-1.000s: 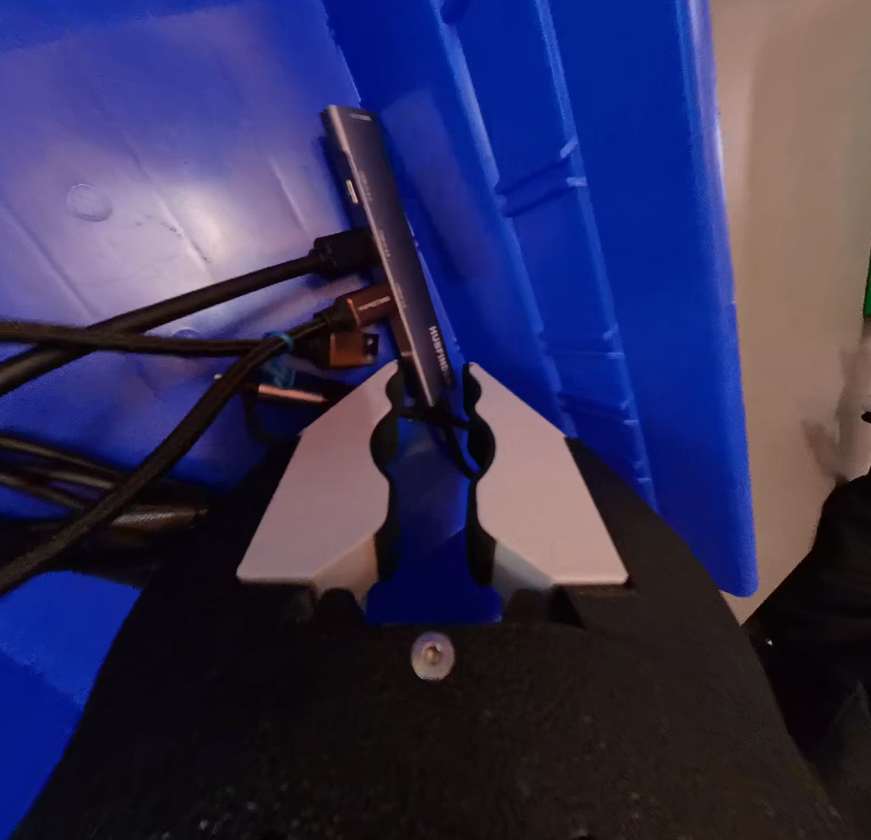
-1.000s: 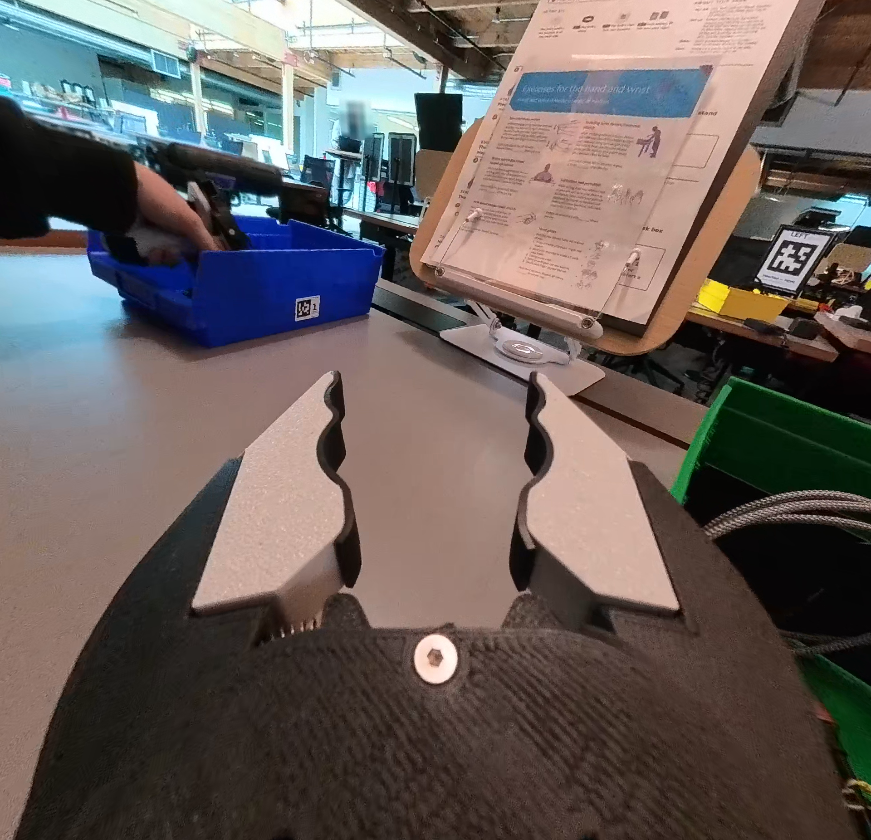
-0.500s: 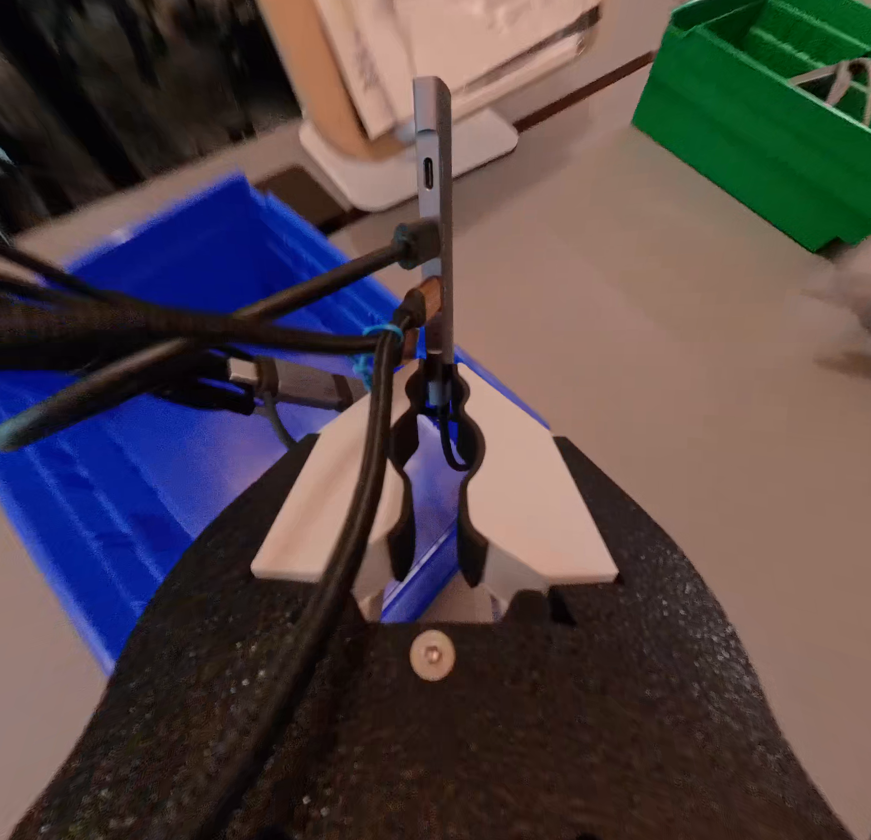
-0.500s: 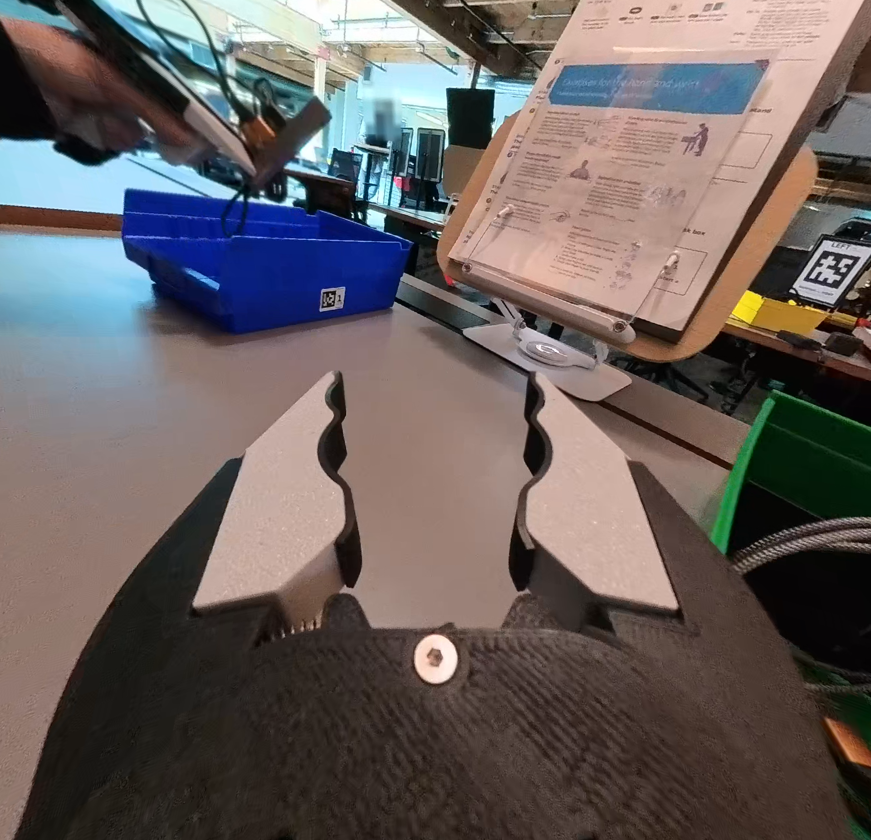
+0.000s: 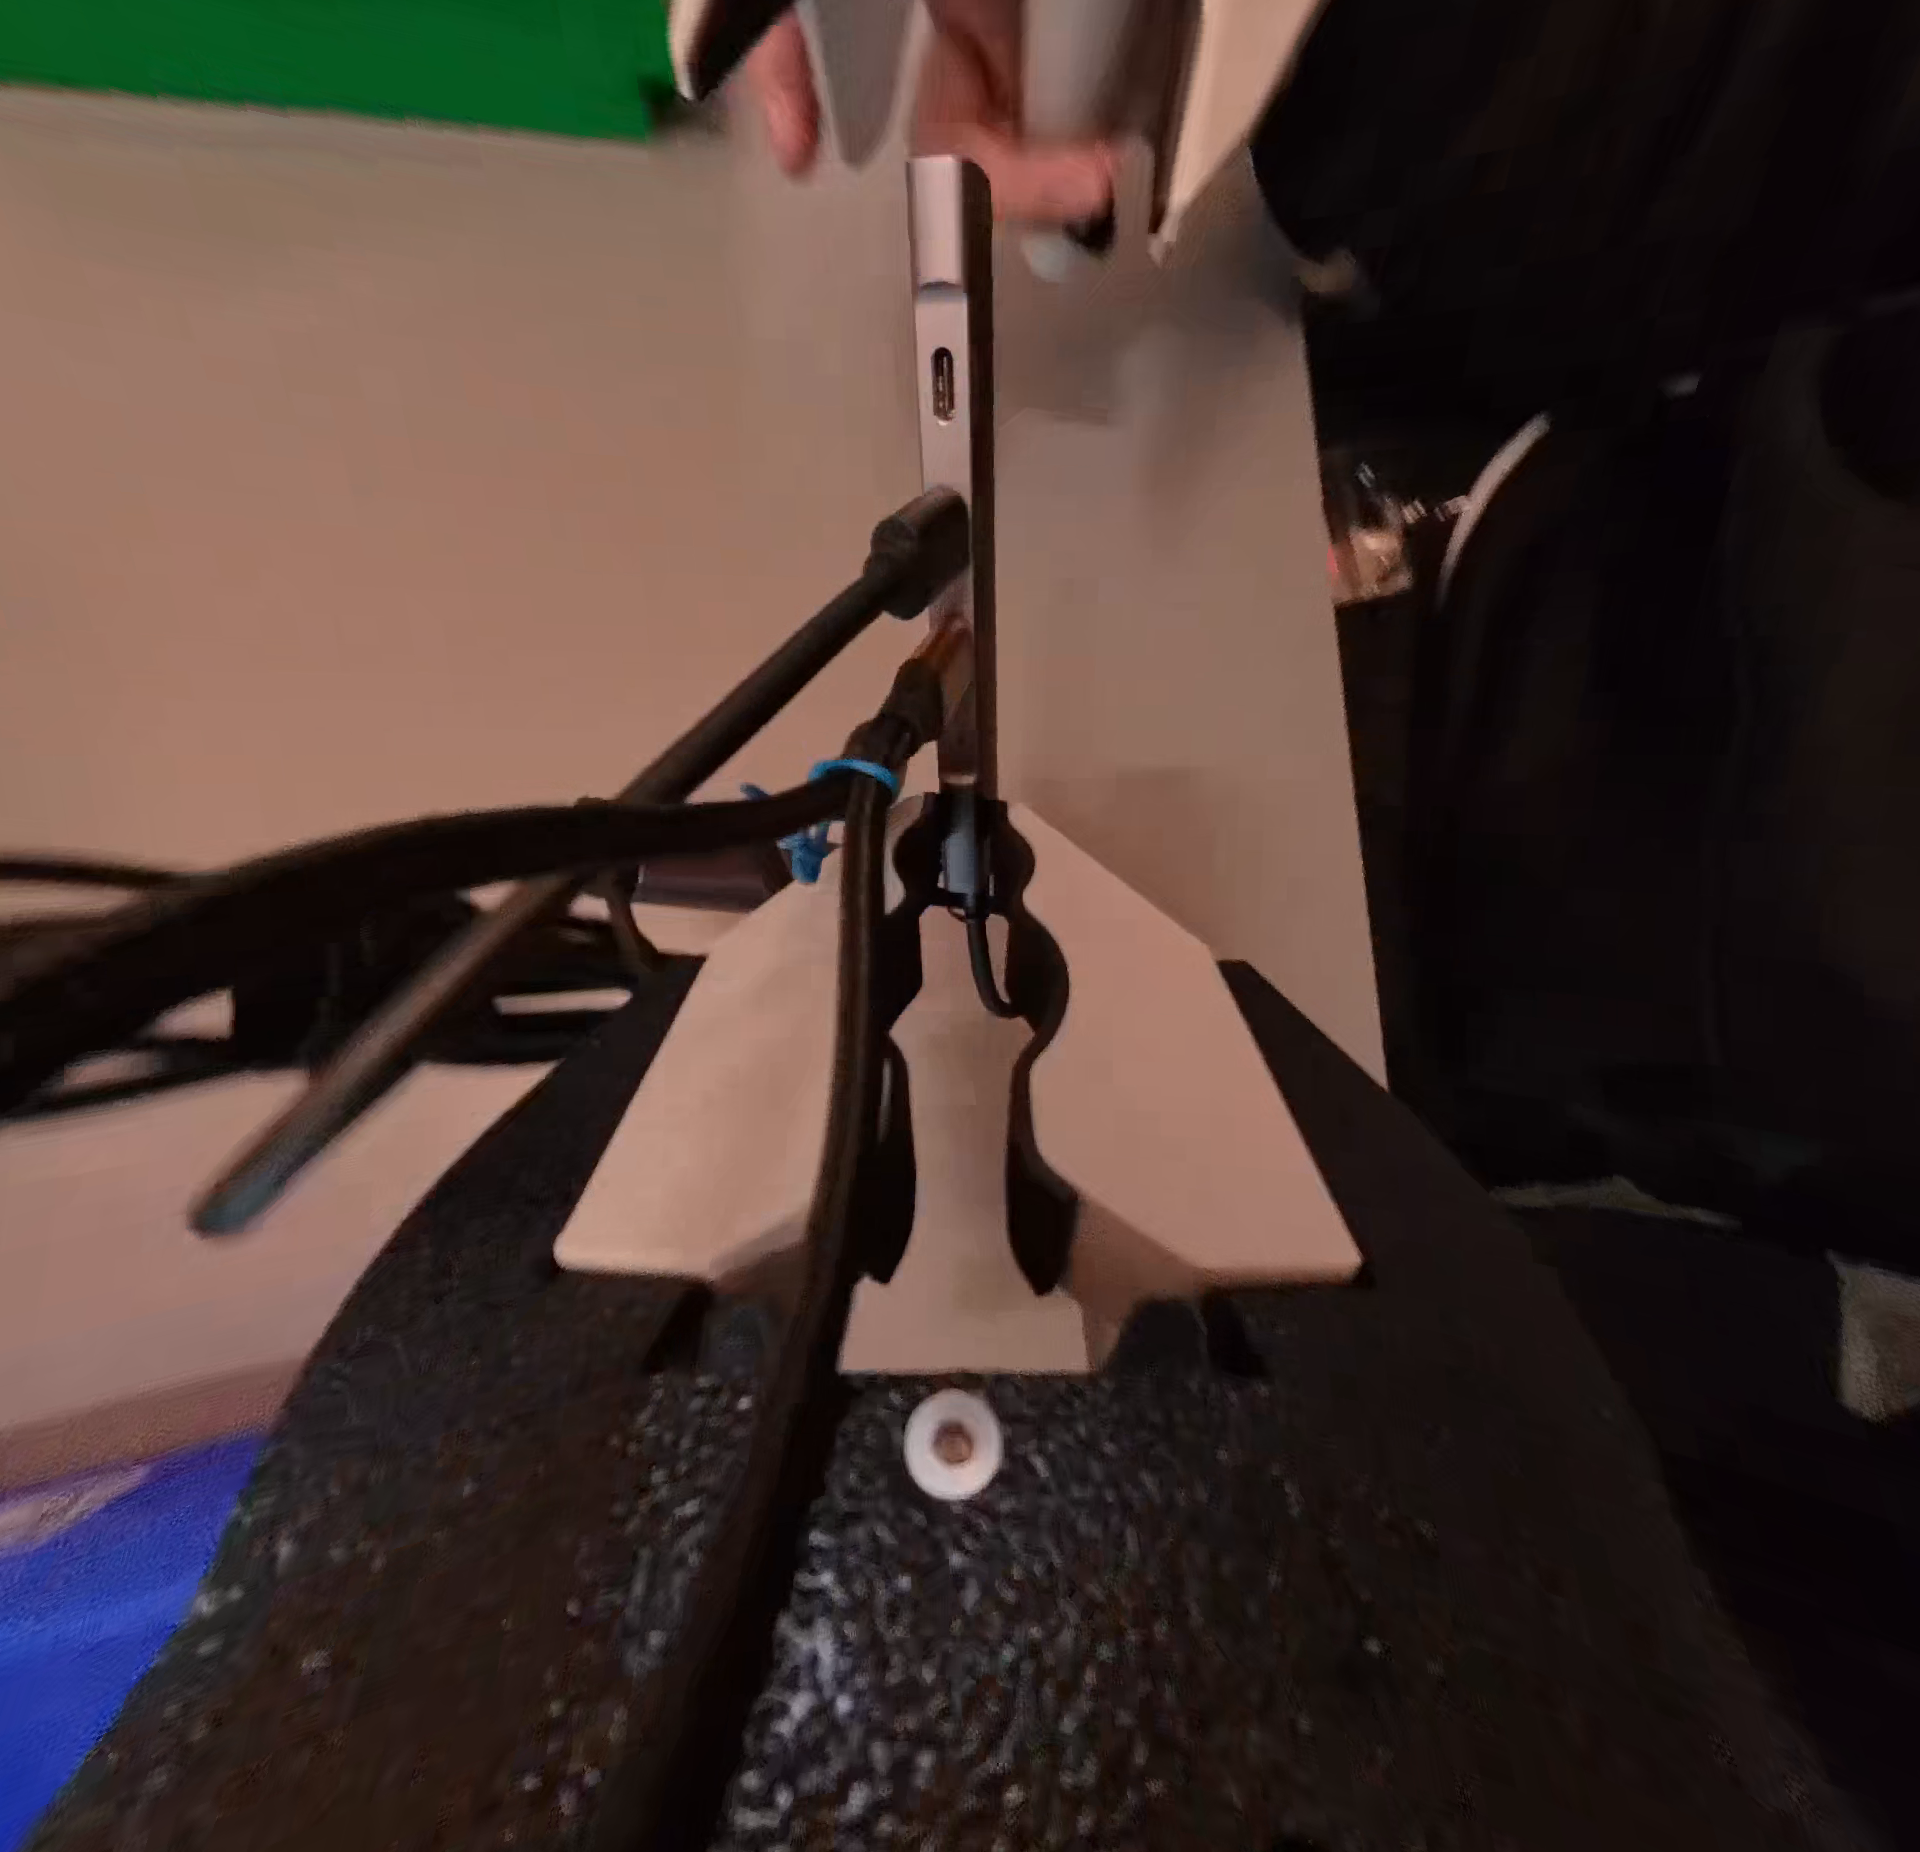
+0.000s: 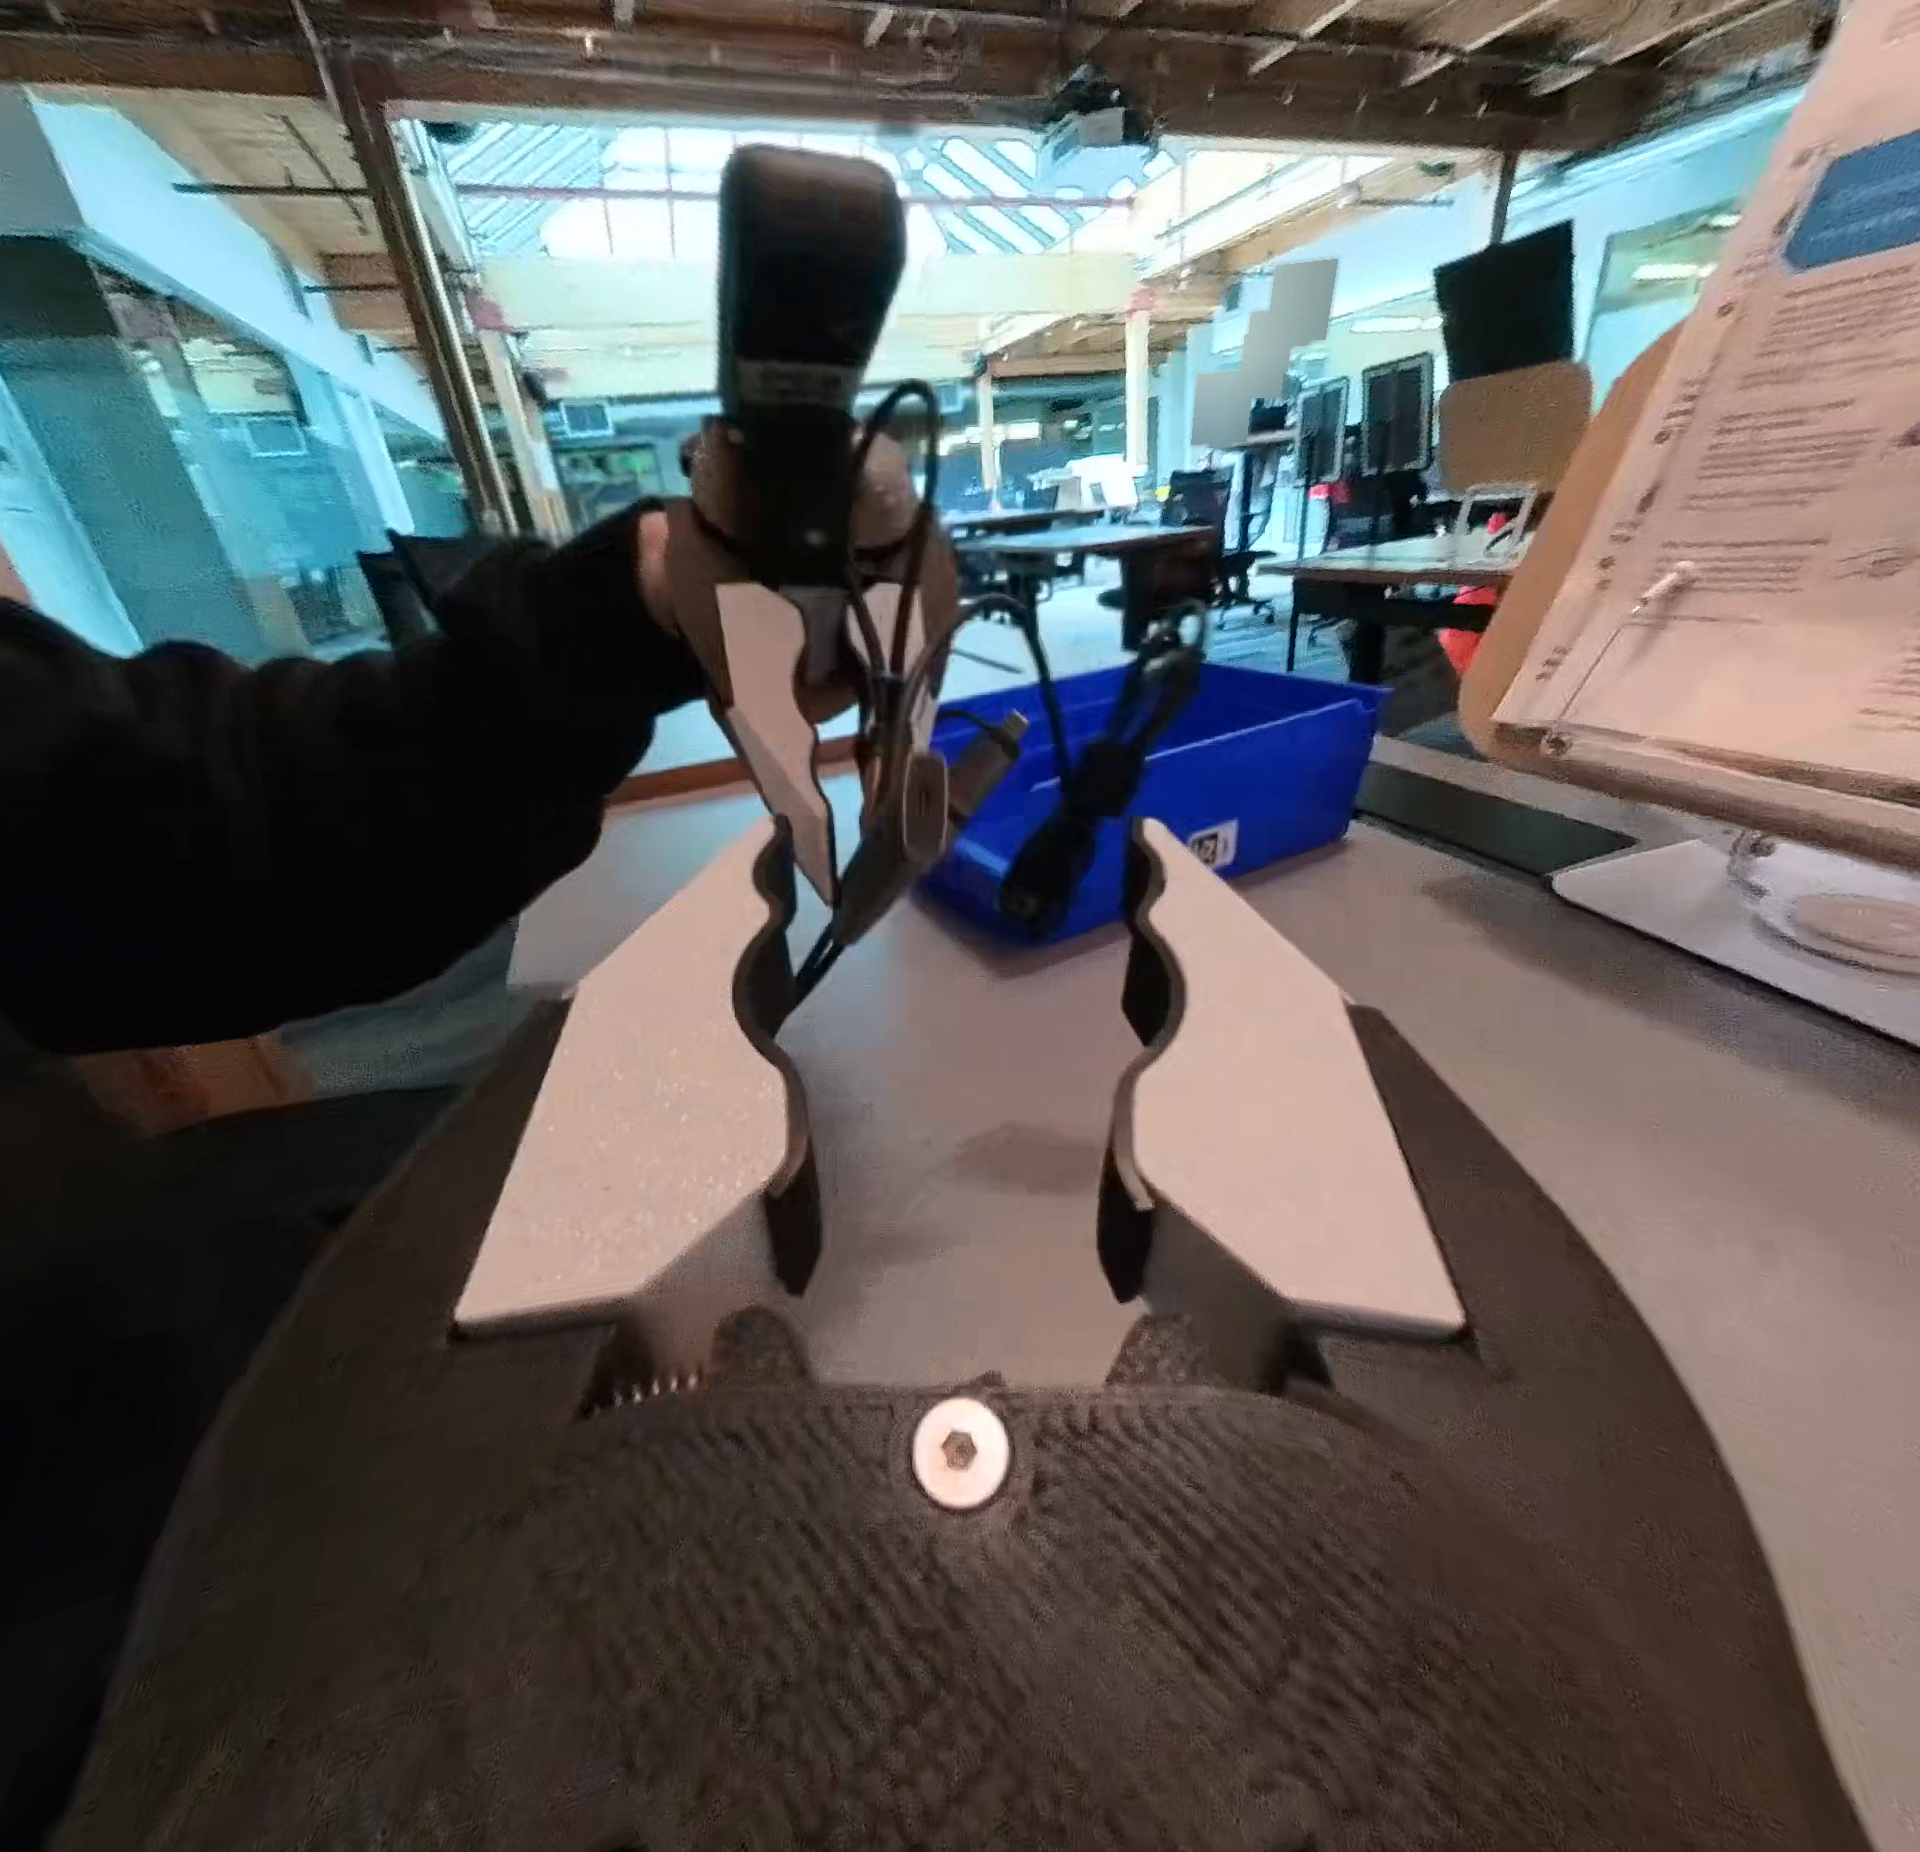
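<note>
Left wrist view showed the left tool [image 5: 961, 846] closed tight on the near end of a thin grey hub [image 5: 954, 452], which stood straight up from the tips. Two black cables [image 5: 665, 763] were plugged into the hub's left side and ran off to the left, and a small blue tie [image 5: 842, 779] was wrapped around them close to the hub. One more black cable lay along the left finger of the tool. Far past the hub, the person's other hand [image 5: 977, 46] looked blurry, with a green bin [image 5: 332, 26] to the far left and a bit of a blue bin [image 5: 94, 1615] at the near left corner. Under it all lay the tan surface [image 5: 416, 400]. Right wrist view showed the right tool [image 6: 961, 857] wide open and holding nothing, low over the grey surface [image 6: 1558, 1075]. Just past its tips, the left tool [image 6: 821, 867] hung in the air, held by a hand [image 6: 675, 576] in a black sleeve [image 6: 312, 784], with the cables [image 6: 1091, 763] hanging down. Behind them sat the blue bin [image 6: 1247, 763], and a paper stand [image 6: 1714, 503] stood at the right.
</note>
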`<state>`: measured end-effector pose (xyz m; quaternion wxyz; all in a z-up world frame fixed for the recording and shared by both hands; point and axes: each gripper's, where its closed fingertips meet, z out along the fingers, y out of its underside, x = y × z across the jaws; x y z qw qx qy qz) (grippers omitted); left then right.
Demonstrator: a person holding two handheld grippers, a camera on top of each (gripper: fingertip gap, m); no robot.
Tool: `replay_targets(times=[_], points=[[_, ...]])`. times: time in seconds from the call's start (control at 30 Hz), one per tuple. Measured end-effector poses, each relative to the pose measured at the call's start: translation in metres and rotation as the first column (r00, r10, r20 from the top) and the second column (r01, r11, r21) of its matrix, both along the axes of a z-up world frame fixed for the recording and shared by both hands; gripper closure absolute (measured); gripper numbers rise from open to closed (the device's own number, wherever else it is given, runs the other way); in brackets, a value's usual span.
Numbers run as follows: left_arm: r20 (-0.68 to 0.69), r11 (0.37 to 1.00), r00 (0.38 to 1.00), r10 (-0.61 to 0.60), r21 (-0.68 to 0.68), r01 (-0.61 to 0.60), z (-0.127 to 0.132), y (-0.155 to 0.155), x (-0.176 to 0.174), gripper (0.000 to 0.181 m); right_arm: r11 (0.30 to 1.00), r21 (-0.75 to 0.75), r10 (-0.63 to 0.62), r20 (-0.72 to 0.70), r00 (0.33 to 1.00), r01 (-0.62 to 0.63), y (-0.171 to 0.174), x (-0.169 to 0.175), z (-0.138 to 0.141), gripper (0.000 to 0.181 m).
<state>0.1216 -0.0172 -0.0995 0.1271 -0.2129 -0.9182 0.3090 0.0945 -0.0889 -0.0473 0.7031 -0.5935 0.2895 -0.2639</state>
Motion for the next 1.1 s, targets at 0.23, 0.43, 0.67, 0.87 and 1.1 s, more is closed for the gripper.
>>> replay_targets(times=[0.23, 0.43, 0.67, 0.87, 1.1], points=[[-0.107, 0.962, 0.977, -0.186, 0.184, 0.204, -0.066, -0.019, -0.048, 0.174, 0.955, -0.248, 0.096, -0.269, 0.958, -0.165, 0.014, -0.034, -0.086, 0.168], [-0.012, 0.975, 0.987, -0.161, 0.152, 0.161, -0.066, -0.037, -0.034, 0.174, 0.975, -0.168, 0.108, -0.204, 0.973, -0.143, 0.004, -0.026, -0.08, 0.173], [-0.342, 0.982, 0.934, 0.1, -0.119, -0.149, -0.006, -0.047, -0.02, 0.137, 0.997, 0.033, -0.066, -0.061, 0.996, 0.068, -0.046, -0.011, -0.046, 0.174], [-0.346, 0.836, 0.884, 0.314, -0.342, -0.43, -0.008, -0.052, -0.004, 0.139, 0.955, 0.147, -0.244, -0.096, 0.965, 0.256, -0.078, 0.002, -0.04, 0.174], [-0.053, 0.775, 0.957, 0.284, -0.575, -0.261, 0.01, -0.063, -0.041, 0.144, 0.989, 0.003, -0.146, 0.018, 0.989, 0.146, -0.05, -0.015, -0.021, 0.174]])
